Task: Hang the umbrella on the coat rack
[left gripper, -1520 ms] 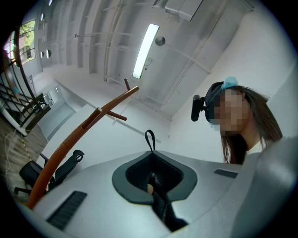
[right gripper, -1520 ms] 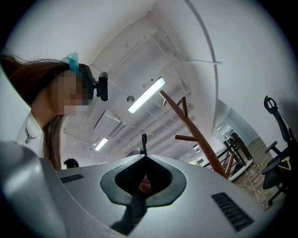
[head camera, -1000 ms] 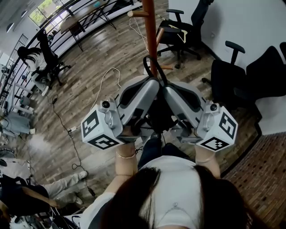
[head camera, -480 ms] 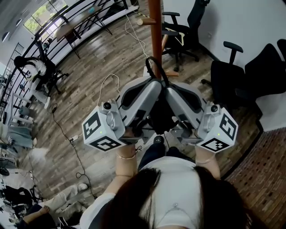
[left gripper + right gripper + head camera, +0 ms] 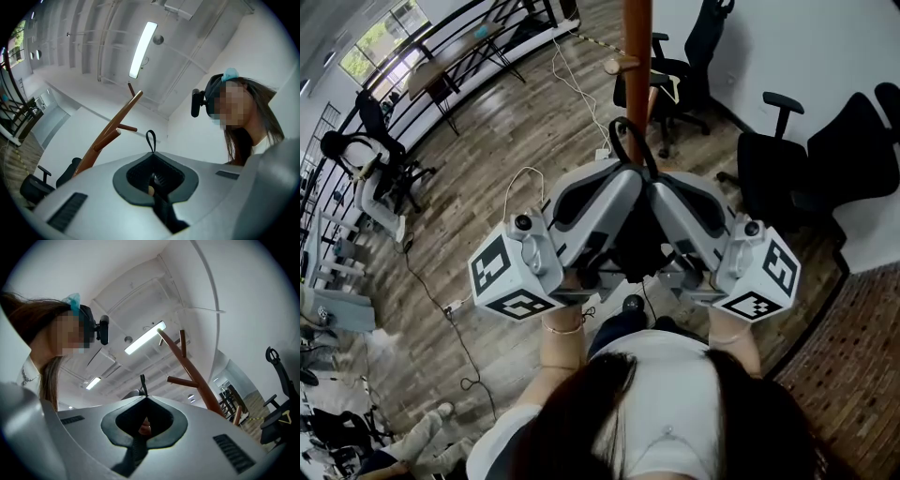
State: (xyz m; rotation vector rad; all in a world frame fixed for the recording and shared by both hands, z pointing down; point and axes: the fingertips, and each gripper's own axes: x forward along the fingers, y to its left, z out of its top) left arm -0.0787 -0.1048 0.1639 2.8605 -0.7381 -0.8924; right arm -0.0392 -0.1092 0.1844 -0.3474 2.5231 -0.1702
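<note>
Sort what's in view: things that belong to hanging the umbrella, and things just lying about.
For the job:
- umbrella, clamped between both grippers
- its loop strap
- coat rack
- left gripper
- right gripper

Lying about:
- office chairs
- cables on the floor
- desk by the railing

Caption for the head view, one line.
Left gripper and right gripper, both shut on the umbrella, hold its loop near the coat rack.

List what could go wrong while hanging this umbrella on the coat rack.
The strap loop is narrow and could miss the peg. Both the left gripper and the right gripper grip the umbrella close to the coat rack, so they might knock its pole.
</note>
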